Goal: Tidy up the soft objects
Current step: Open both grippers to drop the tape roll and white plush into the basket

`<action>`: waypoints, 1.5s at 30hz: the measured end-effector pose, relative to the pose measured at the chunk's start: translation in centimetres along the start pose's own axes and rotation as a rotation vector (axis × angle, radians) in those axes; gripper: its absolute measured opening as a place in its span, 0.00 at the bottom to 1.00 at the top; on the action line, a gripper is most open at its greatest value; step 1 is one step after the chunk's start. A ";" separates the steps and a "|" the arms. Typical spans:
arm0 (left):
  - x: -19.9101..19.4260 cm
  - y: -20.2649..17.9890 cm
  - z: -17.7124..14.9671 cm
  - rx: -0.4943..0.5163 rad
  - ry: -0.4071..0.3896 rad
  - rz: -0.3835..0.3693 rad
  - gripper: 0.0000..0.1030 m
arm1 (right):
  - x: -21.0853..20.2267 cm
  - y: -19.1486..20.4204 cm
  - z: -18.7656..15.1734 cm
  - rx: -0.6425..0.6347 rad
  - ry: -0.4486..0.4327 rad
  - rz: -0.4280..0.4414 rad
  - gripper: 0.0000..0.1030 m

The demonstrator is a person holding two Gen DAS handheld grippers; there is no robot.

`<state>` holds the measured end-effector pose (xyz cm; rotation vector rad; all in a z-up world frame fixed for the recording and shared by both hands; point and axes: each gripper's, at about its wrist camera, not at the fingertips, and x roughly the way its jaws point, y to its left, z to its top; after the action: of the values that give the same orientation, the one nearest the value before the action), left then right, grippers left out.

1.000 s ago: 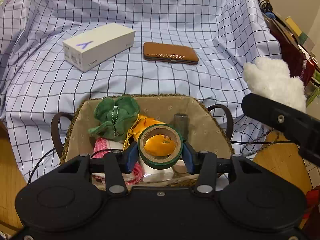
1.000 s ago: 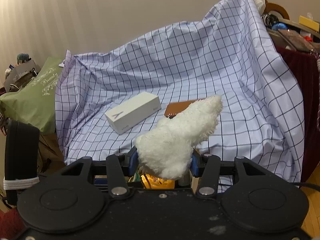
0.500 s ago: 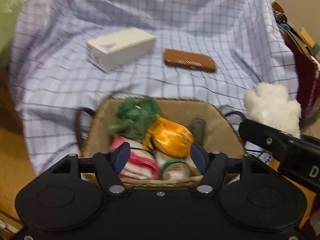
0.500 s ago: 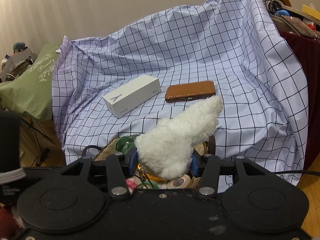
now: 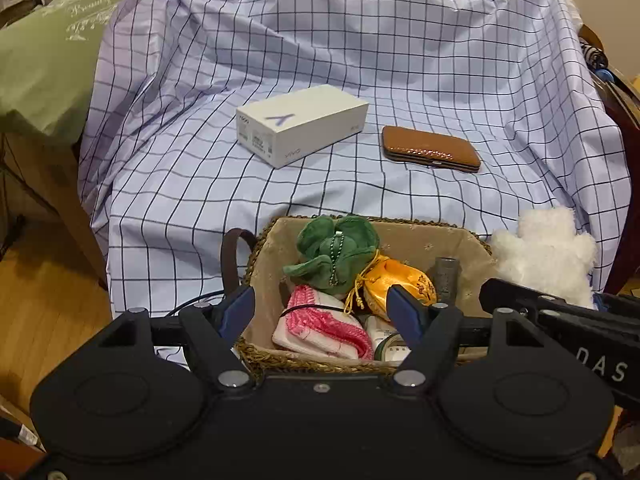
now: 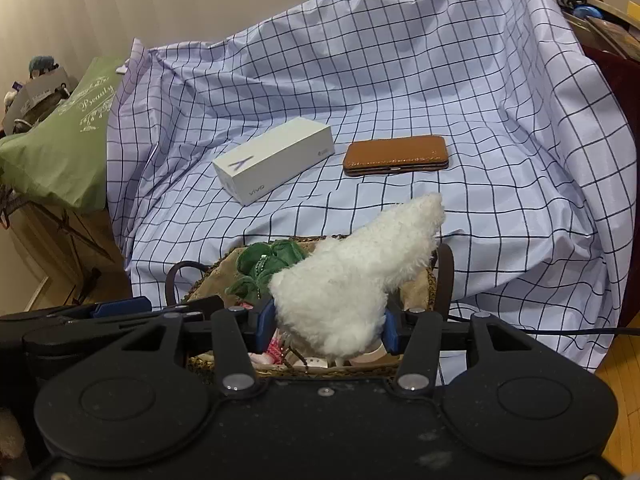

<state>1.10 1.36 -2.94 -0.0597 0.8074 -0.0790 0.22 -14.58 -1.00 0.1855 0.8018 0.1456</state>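
Fluffy white plush (image 6: 352, 280) between right tongs (image 6: 326, 330), above woven basket (image 6: 430, 280).

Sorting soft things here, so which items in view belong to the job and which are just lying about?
Job: white plush in right hand-held gripper; basket; green plush; orange pouch; pink cloth.
Lying about: white box; brown case.

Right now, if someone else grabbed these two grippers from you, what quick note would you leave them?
Left gripper: open, empty, above the basket.
Right gripper: shut on the white plush, over the basket.
In the basket: green plush, orange pouch, pink-and-white cloth, a tape roll.
On the checked sheet: white box, brown case.
Left: place the white plush.
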 end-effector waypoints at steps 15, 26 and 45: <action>-0.4 1.0 0.3 -0.055 -0.028 0.048 0.66 | 0.8 0.3 0.6 0.043 0.065 0.060 0.50; -0.2 0.9 0.3 -0.040 -0.012 0.043 0.66 | 0.9 0.2 0.5 0.055 0.073 0.056 0.52; 0.0 0.7 0.2 -0.028 0.006 0.039 0.70 | 0.4 0.0 0.5 0.034 0.037 -0.011 0.59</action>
<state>1.26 2.03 -2.86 -0.0700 0.8153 -0.0309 0.89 -14.51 -0.95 0.2111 0.8428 0.1256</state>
